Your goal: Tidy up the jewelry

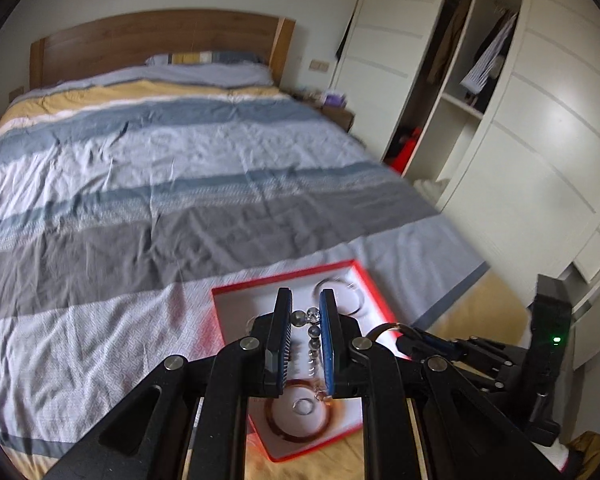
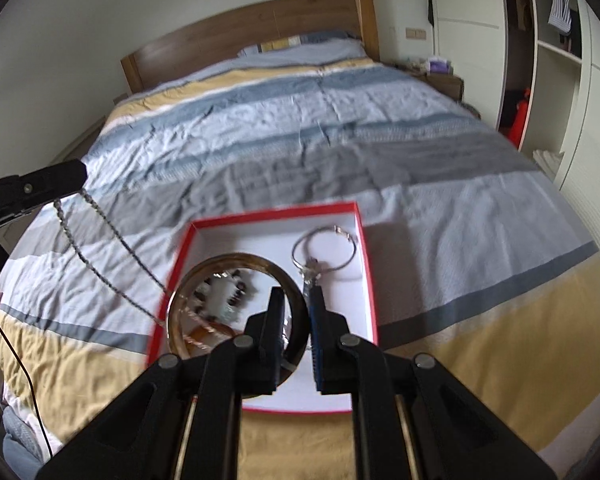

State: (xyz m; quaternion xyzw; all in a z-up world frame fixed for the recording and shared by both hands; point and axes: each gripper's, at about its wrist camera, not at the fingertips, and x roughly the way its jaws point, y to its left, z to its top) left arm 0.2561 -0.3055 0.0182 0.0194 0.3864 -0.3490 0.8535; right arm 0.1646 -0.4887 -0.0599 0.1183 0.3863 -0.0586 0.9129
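A red box point(image 2: 370, 292) with a white inside lies on the bed's near end; it also shows in the left wrist view point(image 1: 374, 284). My left gripper point(image 1: 306, 314) is shut on a beaded chain point(image 1: 313, 334) that hangs down into the box; in the right wrist view the chain point(image 2: 100, 268) runs from the left gripper point(image 2: 60, 178) to the box. My right gripper point(image 2: 296, 300) is shut on a brown bangle point(image 2: 204, 272), held above the box. A silver hoop bracelet point(image 2: 328, 250) and another brown bangle point(image 1: 300, 432) lie inside.
The bed point(image 1: 188, 168) with a striped blue, grey and yellow cover fills the view, wooden headboard point(image 1: 156, 36) at the far end. An open white wardrobe point(image 1: 460, 92) stands to the right, with a nightstand point(image 1: 336, 112) beside the bed.
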